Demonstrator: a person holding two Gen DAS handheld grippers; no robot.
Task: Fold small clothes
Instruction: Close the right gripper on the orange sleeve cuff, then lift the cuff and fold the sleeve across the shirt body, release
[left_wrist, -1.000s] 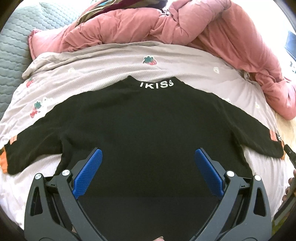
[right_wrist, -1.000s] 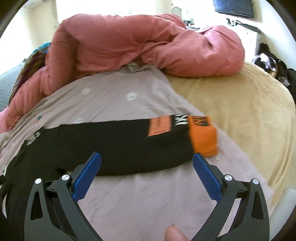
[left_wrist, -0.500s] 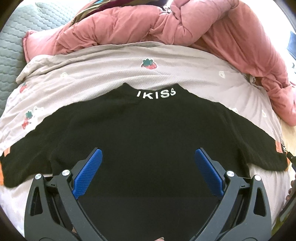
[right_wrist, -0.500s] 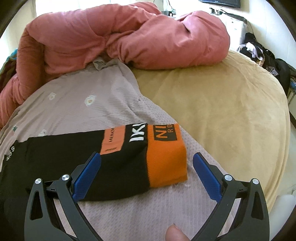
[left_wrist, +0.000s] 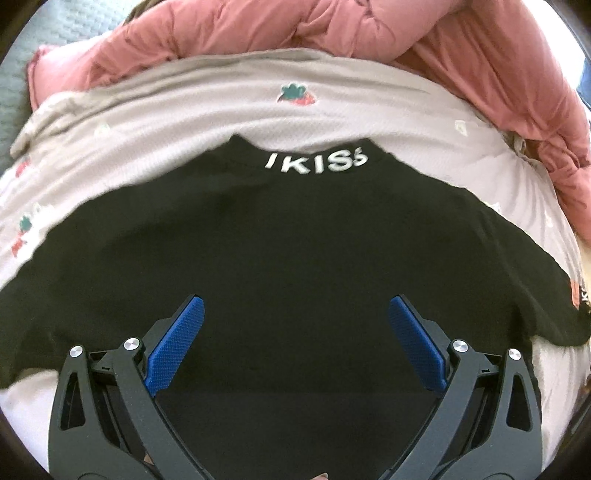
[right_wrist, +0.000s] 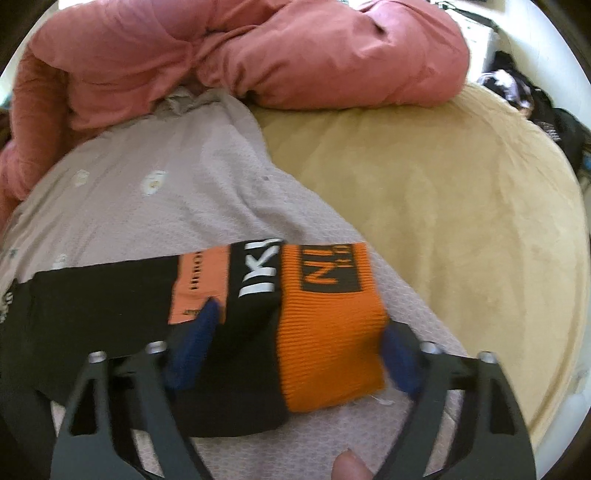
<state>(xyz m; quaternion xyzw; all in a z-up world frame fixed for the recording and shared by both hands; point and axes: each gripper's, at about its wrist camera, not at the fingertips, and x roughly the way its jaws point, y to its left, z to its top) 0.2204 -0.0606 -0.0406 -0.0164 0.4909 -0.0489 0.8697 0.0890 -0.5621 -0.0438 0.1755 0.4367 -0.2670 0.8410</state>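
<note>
Black sweater (left_wrist: 295, 251) lying flat on pale printed sheet (left_wrist: 207, 110) of bed, filling centre of left wrist frame, white-lettered collar (left_wrist: 317, 162) toward top. Left tool (left_wrist: 295, 347) hovering over sweater body at lower centre, jaws spread wide, gripping nothing. Right tool (right_wrist: 295, 350) at lower centre of right wrist frame, blurred, jaws closing around orange cuff (right_wrist: 328, 339) of sleeve; pads not clearly pressing. Pink duvet (right_wrist: 240, 55) bunching along top of both frames. Tan blanket (right_wrist: 461, 221) lying at right.
</note>
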